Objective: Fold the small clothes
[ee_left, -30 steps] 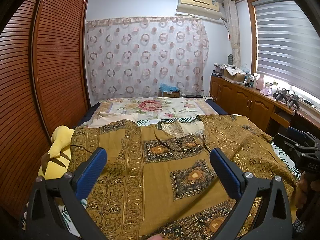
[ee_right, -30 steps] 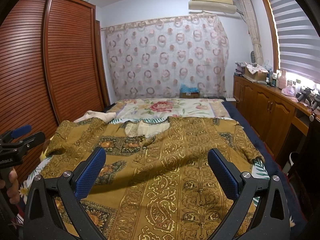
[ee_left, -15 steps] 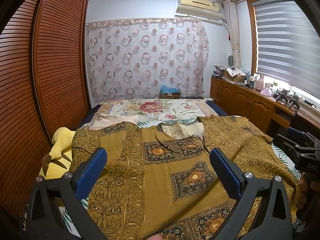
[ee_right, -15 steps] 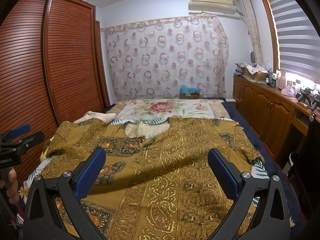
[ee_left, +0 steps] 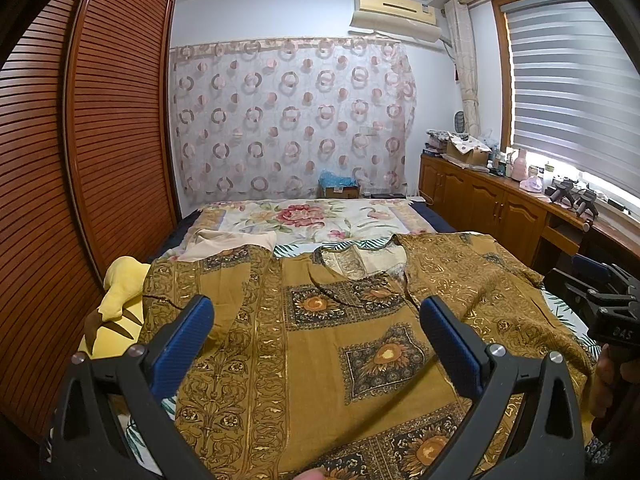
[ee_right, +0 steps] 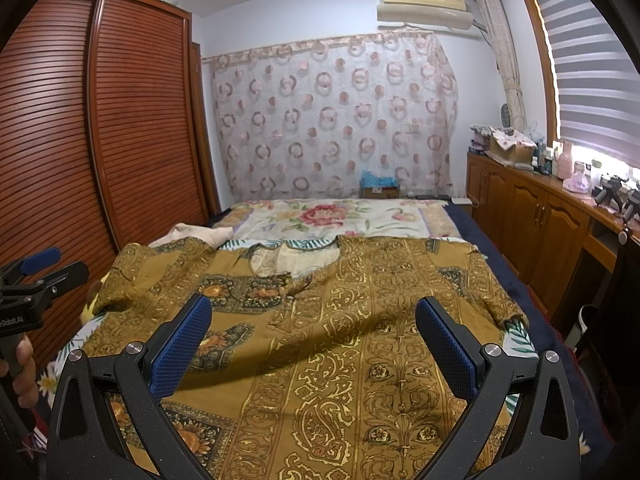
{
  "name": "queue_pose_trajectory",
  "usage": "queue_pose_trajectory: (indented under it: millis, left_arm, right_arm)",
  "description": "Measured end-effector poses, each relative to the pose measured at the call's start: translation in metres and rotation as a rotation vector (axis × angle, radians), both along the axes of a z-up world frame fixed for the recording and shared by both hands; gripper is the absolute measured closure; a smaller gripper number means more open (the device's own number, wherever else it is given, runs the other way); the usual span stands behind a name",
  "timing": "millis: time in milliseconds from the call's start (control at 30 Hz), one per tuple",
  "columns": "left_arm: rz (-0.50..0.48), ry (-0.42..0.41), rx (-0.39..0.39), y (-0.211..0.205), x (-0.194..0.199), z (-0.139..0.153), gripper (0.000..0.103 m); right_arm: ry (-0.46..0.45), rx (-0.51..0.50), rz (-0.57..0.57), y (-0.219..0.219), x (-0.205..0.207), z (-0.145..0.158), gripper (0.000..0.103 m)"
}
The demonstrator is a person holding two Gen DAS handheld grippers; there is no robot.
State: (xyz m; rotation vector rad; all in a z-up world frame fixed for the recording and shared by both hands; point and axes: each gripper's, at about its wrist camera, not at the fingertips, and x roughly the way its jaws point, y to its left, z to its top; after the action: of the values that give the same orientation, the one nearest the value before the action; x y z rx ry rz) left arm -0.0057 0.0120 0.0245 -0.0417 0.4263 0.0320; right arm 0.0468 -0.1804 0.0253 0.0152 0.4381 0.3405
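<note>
A mustard-gold patterned shirt [ee_left: 328,344] [ee_right: 360,320] lies spread flat on the bed, neckline toward the far end and both short sleeves out to the sides. My left gripper [ee_left: 316,316] hovers open above the shirt's left half, with nothing between its blue pads. Over the right half, my right gripper [ee_right: 312,316] is also open and holds nothing. Each gripper shows at the edge of the other's view, held by a hand: the right one [ee_left: 600,304], the left one [ee_right: 36,276].
A floral bedspread [ee_left: 304,220] covers the far end of the bed. A beige garment [ee_left: 224,242] and a yellow plush toy [ee_left: 118,304] lie at the left edge. Slatted wardrobe doors [ee_left: 80,184] run along the left, a wooden cabinet [ee_right: 532,220] along the right.
</note>
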Motion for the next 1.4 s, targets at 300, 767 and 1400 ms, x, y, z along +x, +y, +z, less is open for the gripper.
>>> queue_pose_trajectory:
  millis: [300,767,1400]
  left_arm:
    - [-0.019,0.025,-0.025,0.009,0.005,-0.002,0.0]
    - [0.073,0.122,-0.039,0.083,0.031,-0.05,0.0]
    - [0.132,0.322,-0.206,0.206,0.066,-0.125,0.009]
  right_arm:
    - [0.012,0.007,0.025,-0.004,0.004,0.003,0.0]
    - [0.071,-0.029,0.113,0.025,0.037,-0.028,0.0]
    - [0.151,-0.063,0.23,0.072,0.054,-0.056,0.0]
